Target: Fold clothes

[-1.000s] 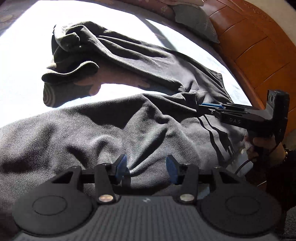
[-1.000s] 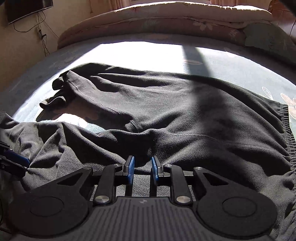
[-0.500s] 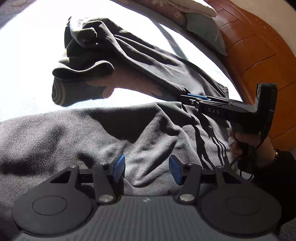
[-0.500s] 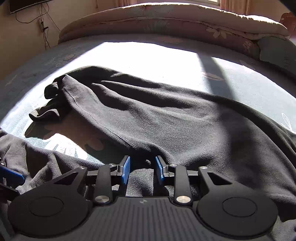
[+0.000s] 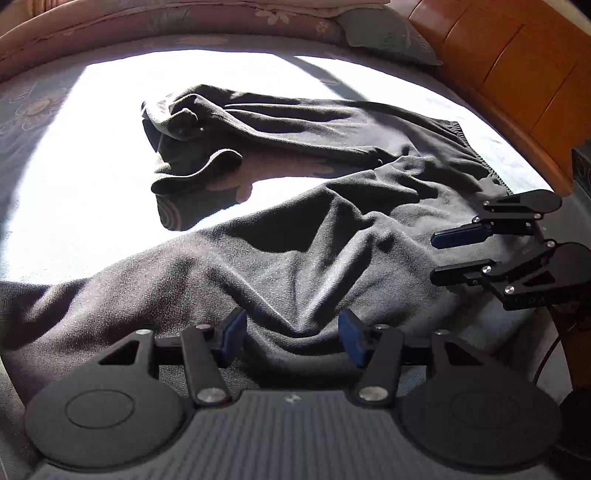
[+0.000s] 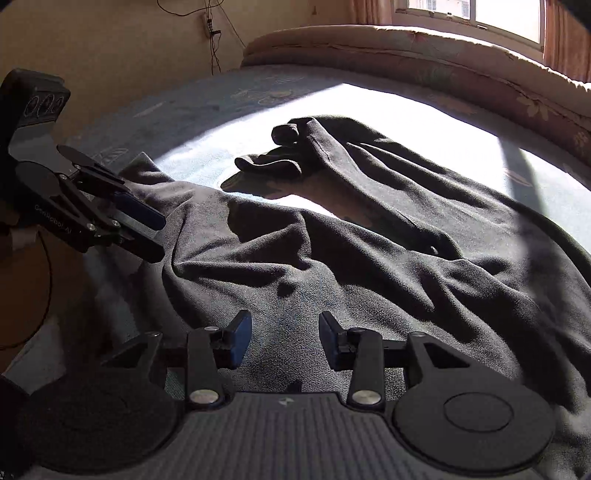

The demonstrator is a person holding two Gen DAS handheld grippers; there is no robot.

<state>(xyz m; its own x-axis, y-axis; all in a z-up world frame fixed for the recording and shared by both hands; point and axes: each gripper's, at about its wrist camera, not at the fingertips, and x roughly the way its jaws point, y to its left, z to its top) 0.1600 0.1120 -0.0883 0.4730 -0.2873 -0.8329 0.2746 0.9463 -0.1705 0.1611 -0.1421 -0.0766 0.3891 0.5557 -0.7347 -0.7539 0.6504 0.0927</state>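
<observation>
Swinging apart since a second ago, both grippers face the rumpled dark grey fleece trousers (image 5: 295,258) on the sunlit bed (image 5: 92,184); left gripper (image 5: 291,338) half-open, right gripper (image 6: 284,338) opening, both empty. Next: pinch an edge.

1 dark garment (image 5: 295,251) spread across the bed (image 5: 74,229), bunched toward its far edge. 2 grippers: left (image 5: 291,338), right (image 6: 284,338). 1 rolled quilt (image 6: 424,48) along the bed's far edge, 1 pillow (image 5: 388,33) at the headboard (image 5: 517,62) corner, 1 window (image 6: 472,11).
</observation>
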